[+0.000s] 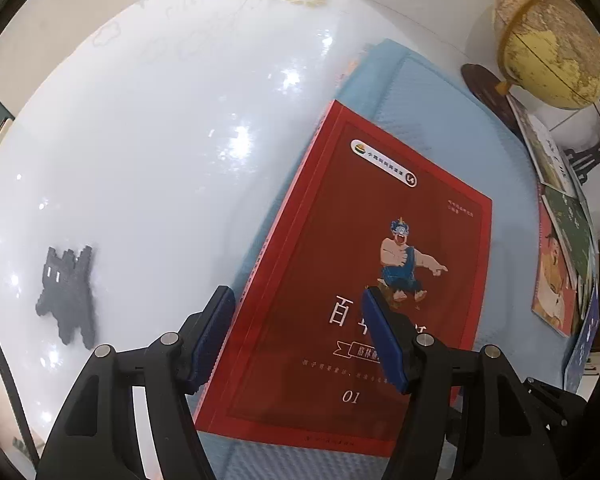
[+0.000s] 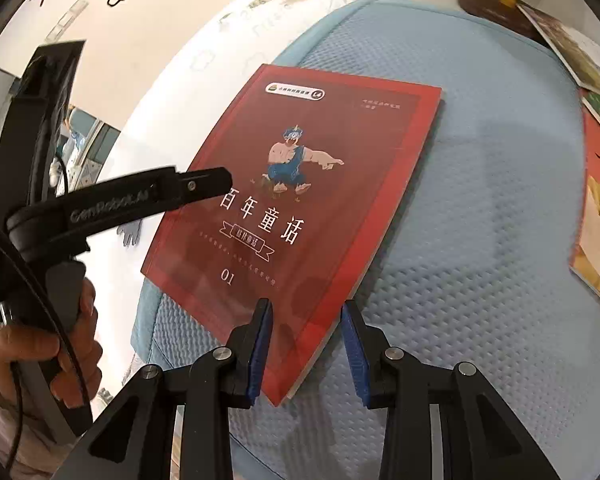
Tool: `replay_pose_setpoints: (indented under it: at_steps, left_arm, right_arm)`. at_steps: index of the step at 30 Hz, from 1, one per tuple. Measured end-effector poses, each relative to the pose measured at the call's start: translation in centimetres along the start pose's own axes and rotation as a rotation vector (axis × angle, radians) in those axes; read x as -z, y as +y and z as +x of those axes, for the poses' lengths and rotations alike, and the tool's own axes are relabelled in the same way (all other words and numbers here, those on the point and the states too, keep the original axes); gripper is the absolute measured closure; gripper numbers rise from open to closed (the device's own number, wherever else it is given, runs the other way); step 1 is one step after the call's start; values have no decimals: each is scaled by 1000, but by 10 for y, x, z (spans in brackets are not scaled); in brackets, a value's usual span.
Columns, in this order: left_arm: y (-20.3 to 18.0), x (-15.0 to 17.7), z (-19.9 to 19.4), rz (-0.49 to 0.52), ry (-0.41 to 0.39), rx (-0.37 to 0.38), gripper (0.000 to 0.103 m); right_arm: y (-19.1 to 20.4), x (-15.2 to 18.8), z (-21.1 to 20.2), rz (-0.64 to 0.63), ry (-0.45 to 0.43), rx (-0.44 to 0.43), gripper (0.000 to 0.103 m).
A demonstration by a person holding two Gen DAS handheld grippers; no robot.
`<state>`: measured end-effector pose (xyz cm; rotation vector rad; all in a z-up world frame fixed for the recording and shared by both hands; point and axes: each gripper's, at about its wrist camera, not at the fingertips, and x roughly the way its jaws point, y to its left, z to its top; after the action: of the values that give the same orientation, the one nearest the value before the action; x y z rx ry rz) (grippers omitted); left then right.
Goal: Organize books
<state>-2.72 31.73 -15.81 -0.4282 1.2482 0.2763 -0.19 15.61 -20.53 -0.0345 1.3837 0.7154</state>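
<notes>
A red book [image 1: 364,240] with a cartoon figure and white lettering lies flat on a light blue textured mat [image 1: 420,92], its spine side hanging over the mat's left edge. My left gripper [image 1: 298,338] is open and straddles the spine edge: one pad is off the book, the other over the cover. In the right wrist view the red book [image 2: 300,184] has its near corner between the blue pads of my right gripper [image 2: 307,350]. These jaws stand apart with nothing pressed. The left gripper [image 2: 216,180] reaches in over the book's left edge, held by a person's hand [image 2: 76,344].
A globe [image 1: 552,44] on a dark wooden base stands at the back right. Several picture books [image 1: 556,280] lie along the mat's right edge. A black jagged piece [image 1: 68,296] rests on the glossy white table [image 1: 160,140] to the left.
</notes>
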Motion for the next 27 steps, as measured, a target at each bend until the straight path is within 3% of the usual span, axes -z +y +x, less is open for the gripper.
replay_pose_setpoints:
  at_steps: [5,10,13,15,21,27]
  left_arm:
    - [3,0,5,-9,16,-7,40]
    - [-1,3,8,-23,32,-70,38]
    - [-5,7,-7,-17,-16,-135,39]
    - [-13,6,-18,-8,-45,-138,39]
    - [-71,6,-37,83,-97,-106,39]
    - [-157,16,-30,217,-83,10,39]
  right_arm:
    - [5,-6,9,21,10,-9,68]
    - [1,-7,3,19,-7,-41,68]
    - [-13,-1,-21,-28,-63,48,68]
    - [-26,4,-38,-44,-104,91,68]
    - [-103,24,-101,63,-249,195,67]
    - [-200,58,-168,316,-338,261,61]
